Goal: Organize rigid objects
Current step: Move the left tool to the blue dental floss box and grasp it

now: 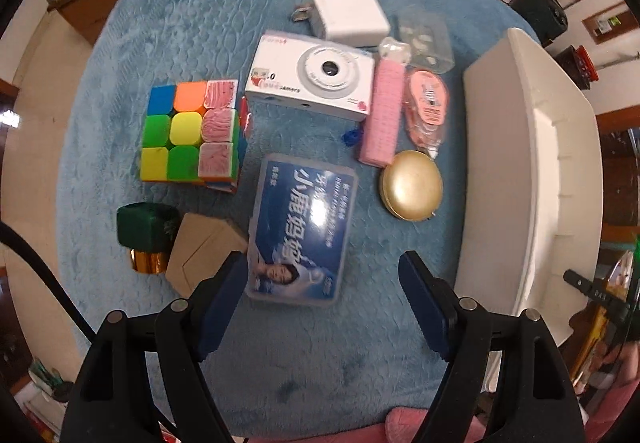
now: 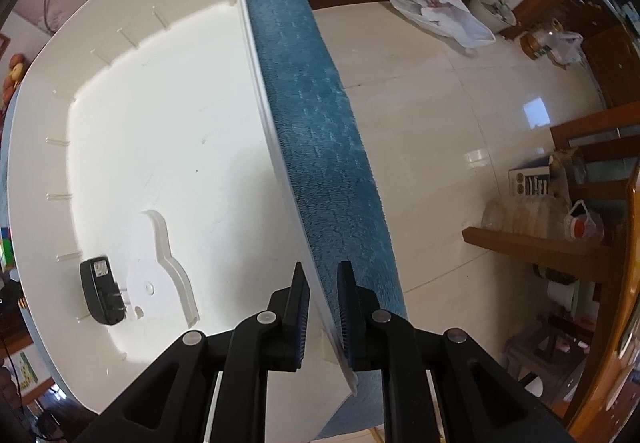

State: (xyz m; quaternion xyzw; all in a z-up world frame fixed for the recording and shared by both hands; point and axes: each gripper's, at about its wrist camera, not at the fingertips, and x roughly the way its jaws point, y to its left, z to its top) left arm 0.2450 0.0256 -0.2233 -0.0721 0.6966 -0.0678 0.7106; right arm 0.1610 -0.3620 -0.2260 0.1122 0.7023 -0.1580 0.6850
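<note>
My left gripper (image 1: 324,267) points down over the blue fuzzy mat (image 1: 180,23), open and holding nothing. A blue-labelled clear box (image 1: 304,227) lies just ahead, its near end between the fingers, and the left fingertip (image 1: 234,271) overlaps its corner. Around it lie a colour cube (image 1: 192,131), a white camera (image 1: 316,77), a white charger (image 1: 348,17), a gold round case (image 1: 412,185) and a pink strip (image 1: 384,115). My right gripper (image 2: 322,275) is shut on the side wall of the white bin (image 2: 160,123). A black adapter (image 2: 102,291) lies inside the bin.
The white bin (image 1: 540,163) stands at the mat's right edge. A green box (image 1: 146,225), a brown carton (image 1: 204,251), a pink tape dispenser (image 1: 428,107) and a clear case (image 1: 426,39) also lie on the mat. Beyond the mat's edge (image 2: 320,123) are tiled floor and wooden shelves.
</note>
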